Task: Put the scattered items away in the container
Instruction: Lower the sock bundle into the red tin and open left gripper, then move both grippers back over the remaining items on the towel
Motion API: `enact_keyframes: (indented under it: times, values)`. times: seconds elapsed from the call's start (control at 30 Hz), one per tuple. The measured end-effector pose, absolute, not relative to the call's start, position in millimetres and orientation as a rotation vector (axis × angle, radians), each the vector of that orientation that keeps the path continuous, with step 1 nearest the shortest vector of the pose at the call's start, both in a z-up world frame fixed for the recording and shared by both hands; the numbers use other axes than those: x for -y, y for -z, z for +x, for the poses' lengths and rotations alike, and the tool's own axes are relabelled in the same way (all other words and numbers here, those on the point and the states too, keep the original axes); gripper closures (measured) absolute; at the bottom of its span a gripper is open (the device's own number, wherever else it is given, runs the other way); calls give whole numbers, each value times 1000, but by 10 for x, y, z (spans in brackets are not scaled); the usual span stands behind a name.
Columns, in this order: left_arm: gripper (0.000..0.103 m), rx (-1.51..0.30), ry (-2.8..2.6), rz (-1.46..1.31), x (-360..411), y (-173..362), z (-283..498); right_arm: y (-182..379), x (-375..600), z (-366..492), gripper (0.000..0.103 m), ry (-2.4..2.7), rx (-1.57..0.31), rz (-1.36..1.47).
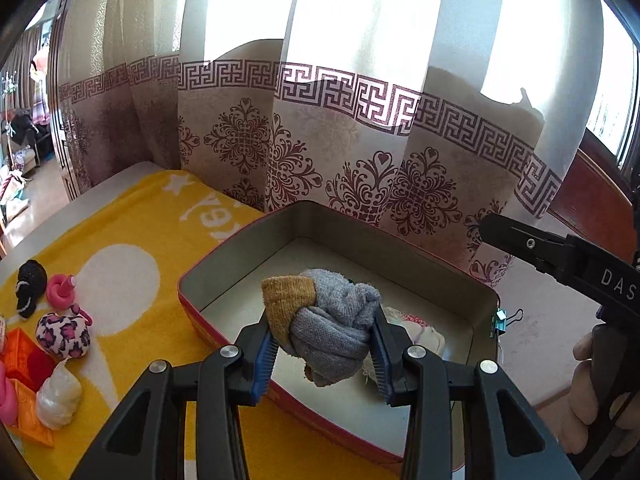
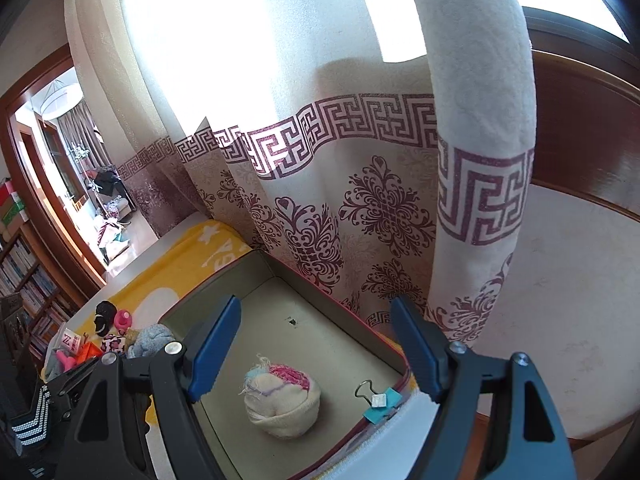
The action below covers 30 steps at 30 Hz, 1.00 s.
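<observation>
Left of the tin [image 1: 192, 276], on the yellow towel [image 1: 132, 216], the loose items lie in a cluster, well apart from my tools: a black knitted ball [image 1: 30, 286] farthest from the tin; a pink ring toy [image 1: 62, 290] just beside it; a leopard-print sock ball [image 1: 62, 334] nearer me; a cream sock ball [image 1: 58, 400] nearest me, touching orange pieces [image 1: 24, 356]; over the tin's open inside, near its front wall, my left gripper [image 1: 322, 354] pinches a rolled grey sock with a mustard toe [image 1: 328, 320] between its blue pads [image 1: 264, 360], jaws closed partway on the bundle, which hangs above the tin floor; I cannot tell whether it touches anything below; under and just behind that bundle a cream sock ball with pink stitching [image 2: 284, 400] rests on the tin floor; at the tin's right wall a teal binder clip [image 2: 380, 400] sits clipped on the rim; above the right part of the tin my right gripper [image 2: 316, 354] hangs with its jaws spread wide and nothing between them, the cream ball lying below and between its fingers; behind the tin a patterned curtain [image 1: 360, 152] hangs close to its far wall.
</observation>
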<state>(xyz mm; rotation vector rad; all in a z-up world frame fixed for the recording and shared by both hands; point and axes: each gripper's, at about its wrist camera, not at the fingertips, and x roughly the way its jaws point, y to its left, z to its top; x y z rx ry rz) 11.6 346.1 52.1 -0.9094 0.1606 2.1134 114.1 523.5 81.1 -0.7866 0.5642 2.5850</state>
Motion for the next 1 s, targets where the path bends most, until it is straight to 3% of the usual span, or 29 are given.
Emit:
enact_keyframes:
  times: [0.17, 0.23, 0.27, 0.3, 0.63, 1.0]
  values:
    - [57, -178, -2094, -935, -3539, -450, 97, -767, -5276, 1120, 23, -2574, -572, -797]
    - [39, -174, -2107, -944, -3519, -437, 84, -752, -5264, 1105, 23, -2575, -569, -806]
    - [24, -164, -2116, -941, -3494, -441, 79, -744, -5249, 1100, 23, -2576, -564, -810]
    - [20, -145, -2125, -930, -3460, -452, 77, -738, -5237, 1096, 23, -2578, -560, -814]
    - [20, -87, -2268, -882, -2845, -683, 7, -757, -4850, 952, 23, -2677, -487, -858]
    - [20, 171, -2532, -932, -1319, -873, -366, -845, -3686, 499, 22, -2982, -337, -983]
